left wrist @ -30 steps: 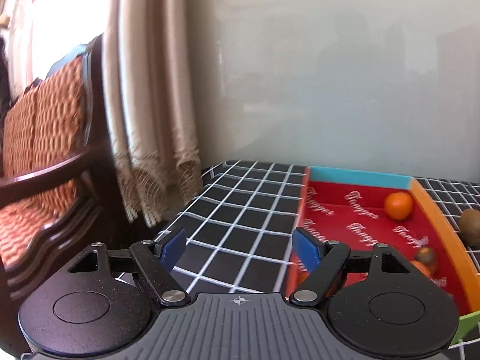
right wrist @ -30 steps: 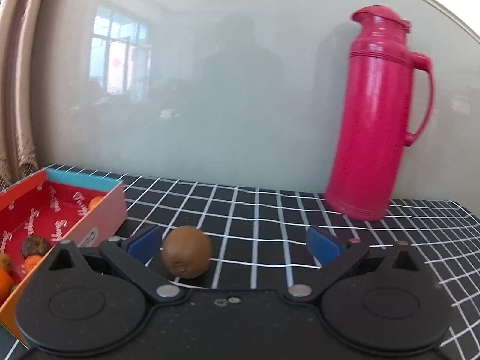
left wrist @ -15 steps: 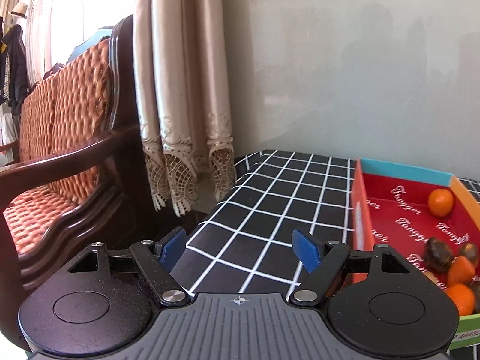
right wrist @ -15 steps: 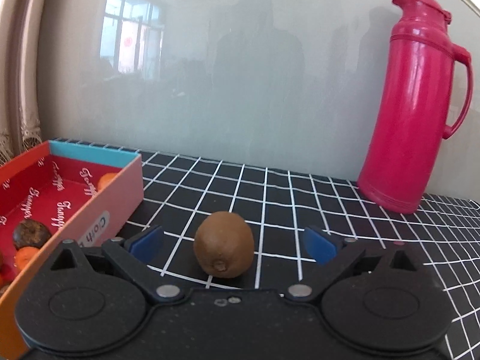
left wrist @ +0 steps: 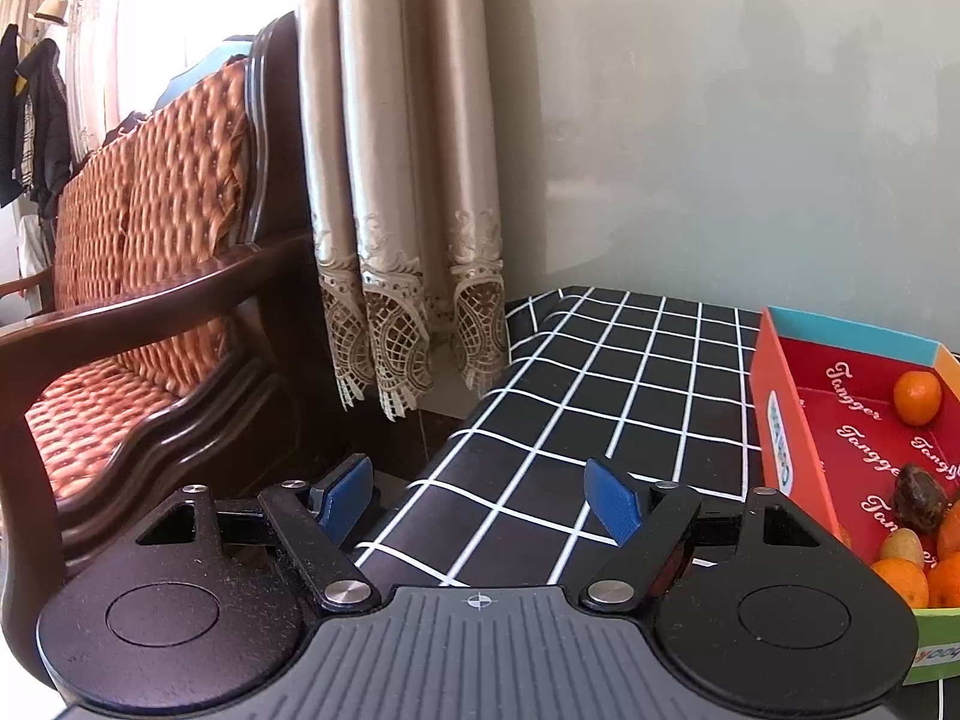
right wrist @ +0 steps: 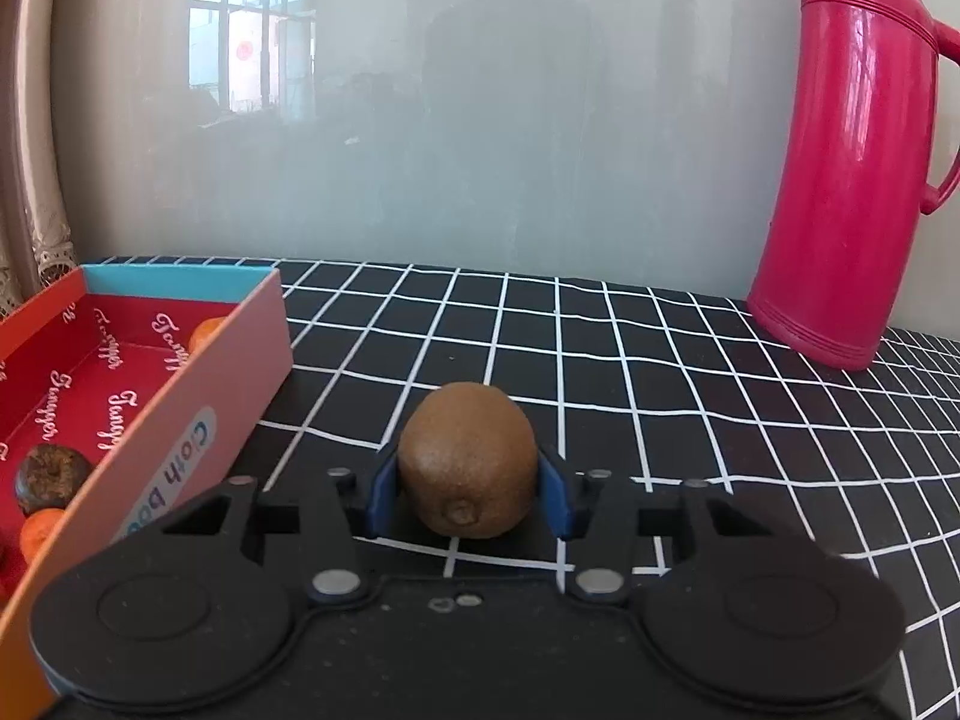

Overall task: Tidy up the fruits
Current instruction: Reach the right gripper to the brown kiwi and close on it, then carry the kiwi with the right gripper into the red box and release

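Observation:
A brown kiwi (right wrist: 468, 456) rests on the black checked tablecloth (right wrist: 630, 372), just right of the red fruit box (right wrist: 198, 396). My right gripper (right wrist: 468, 483) is closing around it, and both blue pads (right wrist: 379, 498) lie against its sides. The box holds several oranges, one at the far end (left wrist: 917, 397), and a dark brown fruit (left wrist: 918, 498). My left gripper (left wrist: 480, 495) hangs open over the table's left part, nothing between its fingers, with the box's orange wall (left wrist: 780, 420) to its right.
A tall pink thermos jug (right wrist: 852, 168) stands at the back right against the wall. Left of the table's edge hang a beige lace-trimmed curtain (left wrist: 396, 180) and a wooden sofa (left wrist: 150, 240) with orange cushions.
The right jaws have closed from wide apart onto the kiwi, which now sits centred between them. The left view has swung left, so the box has slid to the right edge.

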